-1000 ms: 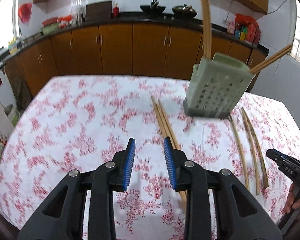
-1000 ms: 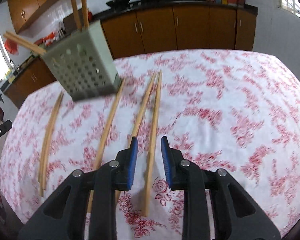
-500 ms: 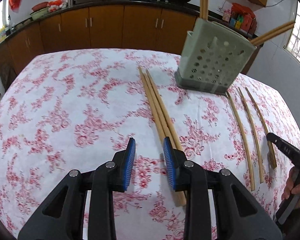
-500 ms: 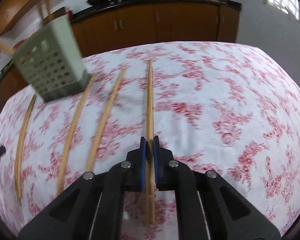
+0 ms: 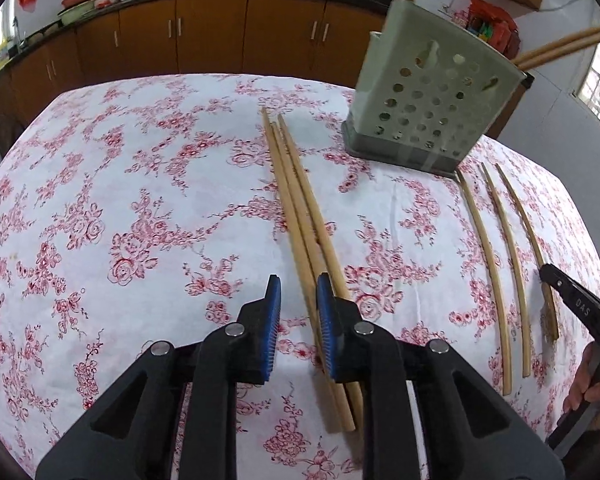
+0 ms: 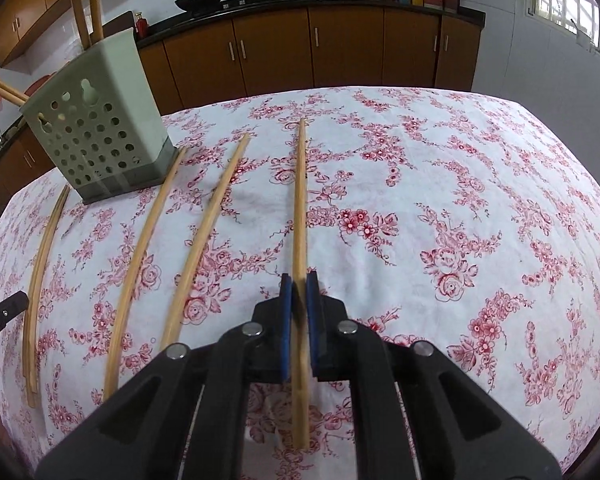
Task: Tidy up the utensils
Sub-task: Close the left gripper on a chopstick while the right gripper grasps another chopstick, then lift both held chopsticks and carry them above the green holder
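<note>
A pale green perforated utensil holder (image 5: 432,108) stands on the floral tablecloth with chopsticks sticking out of it; it also shows in the right wrist view (image 6: 100,128). Three wooden chopsticks (image 5: 300,216) lie together in front of my left gripper (image 5: 298,308), which is open, with one chopstick running between its fingers. My right gripper (image 6: 299,308) is shut on a single chopstick (image 6: 300,200) near its near end. Two more chopsticks (image 6: 172,248) lie to its left. In the left wrist view the right gripper's tip (image 5: 572,300) shows at the right edge.
The table (image 6: 480,220) has a white cloth with red flowers. Brown kitchen cabinets (image 5: 220,32) and a counter with woks stand behind the table. The left gripper's tip (image 6: 0,316) shows at the left edge of the right wrist view.
My right gripper has closed on the chopstick that lay between its fingers. My left gripper has moved forward and right over the three chopsticks and narrowed a little.
</note>
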